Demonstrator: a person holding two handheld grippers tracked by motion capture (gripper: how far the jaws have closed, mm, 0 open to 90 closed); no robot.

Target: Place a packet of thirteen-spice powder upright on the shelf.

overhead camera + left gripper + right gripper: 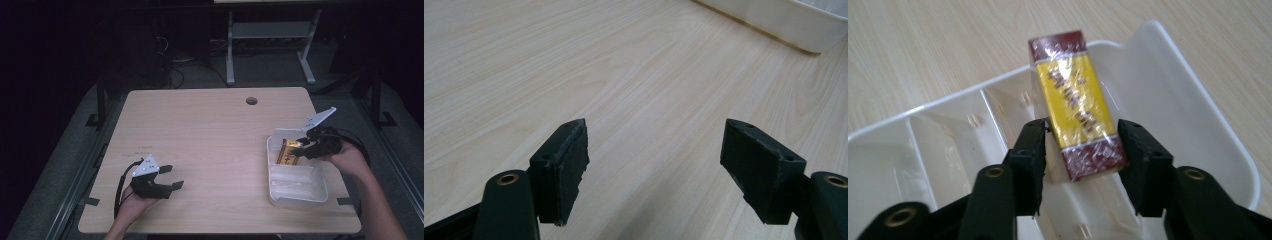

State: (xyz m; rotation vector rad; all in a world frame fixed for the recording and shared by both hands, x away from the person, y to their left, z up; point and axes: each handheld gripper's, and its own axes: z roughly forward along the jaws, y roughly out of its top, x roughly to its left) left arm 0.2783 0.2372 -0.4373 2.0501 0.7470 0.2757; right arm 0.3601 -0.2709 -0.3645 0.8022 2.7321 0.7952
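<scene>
A yellow and dark red wrapped box (pixel 1073 95) leans in the end compartment of a white divided tray (pixel 1218 130), its far end up on the tray's rim. My right gripper (pixel 1083 150) straddles the box's near end, one jaw close at each side, and the pads look slack on it. In the high view the box (pixel 288 152) sits at the tray's (pixel 300 200) far end, with the right gripper (pixel 300 145) reaching in from the right. My left gripper (pixel 175 176) rests open at the table's front left, with nothing between its jaws (pixel 654 165).
The tray stands near the wooden table's (pixel 210 130) right edge, and its nearer compartments hold clear plastic. A round cable hole (pixel 251 100) sits near the far edge. A white desk frame (pixel 270 45) stands on the floor beyond the table.
</scene>
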